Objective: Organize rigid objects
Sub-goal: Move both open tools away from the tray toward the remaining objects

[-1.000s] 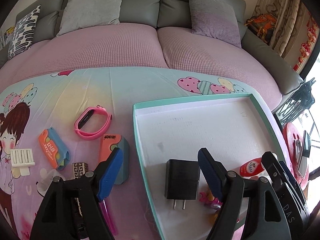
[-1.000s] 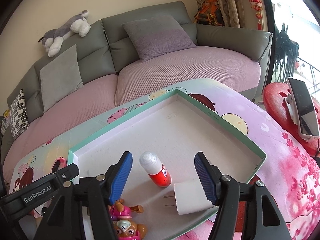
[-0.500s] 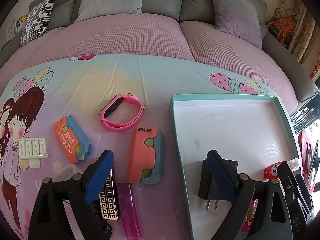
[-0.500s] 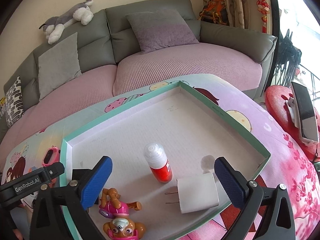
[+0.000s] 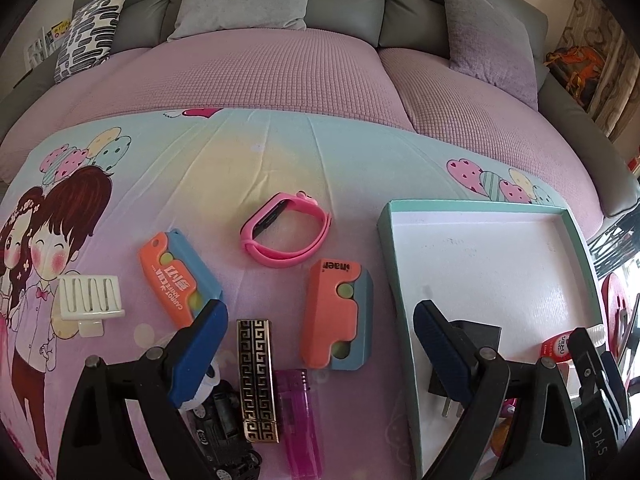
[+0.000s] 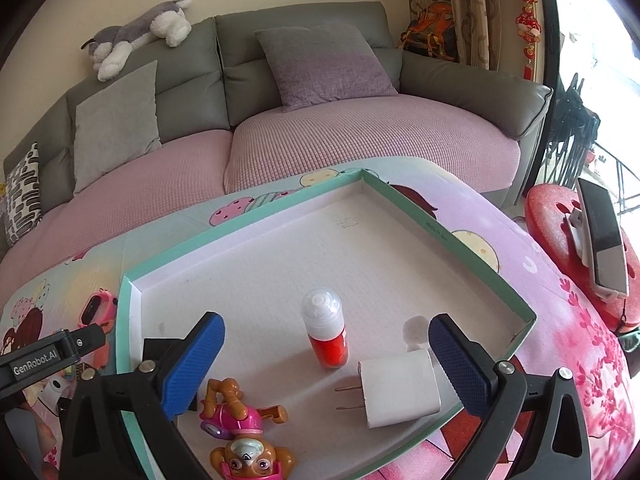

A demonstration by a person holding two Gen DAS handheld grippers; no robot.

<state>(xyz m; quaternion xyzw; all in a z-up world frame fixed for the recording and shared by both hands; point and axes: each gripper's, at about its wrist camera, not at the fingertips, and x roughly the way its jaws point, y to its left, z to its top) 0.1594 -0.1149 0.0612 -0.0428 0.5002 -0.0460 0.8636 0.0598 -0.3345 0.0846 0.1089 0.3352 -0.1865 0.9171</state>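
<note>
A teal-rimmed white tray (image 5: 386,232) (image 6: 480,256) lies on the cartoon-print cloth. In it are a black charger (image 5: 480,340), a red glue bottle (image 6: 326,332), a white charger (image 6: 400,394) and a toy dog (image 6: 240,428). My left gripper (image 5: 316,348) is open and empty above loose items: two orange-and-blue toys (image 5: 336,316) (image 5: 178,280), a pink watch band (image 5: 286,236), a patterned gold lighter (image 5: 256,380), a pink lighter (image 5: 300,420), a toy car (image 5: 224,432) and a white rack (image 5: 90,294). My right gripper (image 6: 326,356) is open and empty over the tray's near part.
A pink-covered sofa (image 5: 280,72) with cushions lies behind the cloth. A plush dog (image 6: 140,34) rests on the sofa back. A red stool (image 6: 560,248) with a phone (image 6: 602,236) stands at the right.
My left gripper has moved left from over the tray to over the loose items. My right gripper has opened wide and stayed over the tray.
</note>
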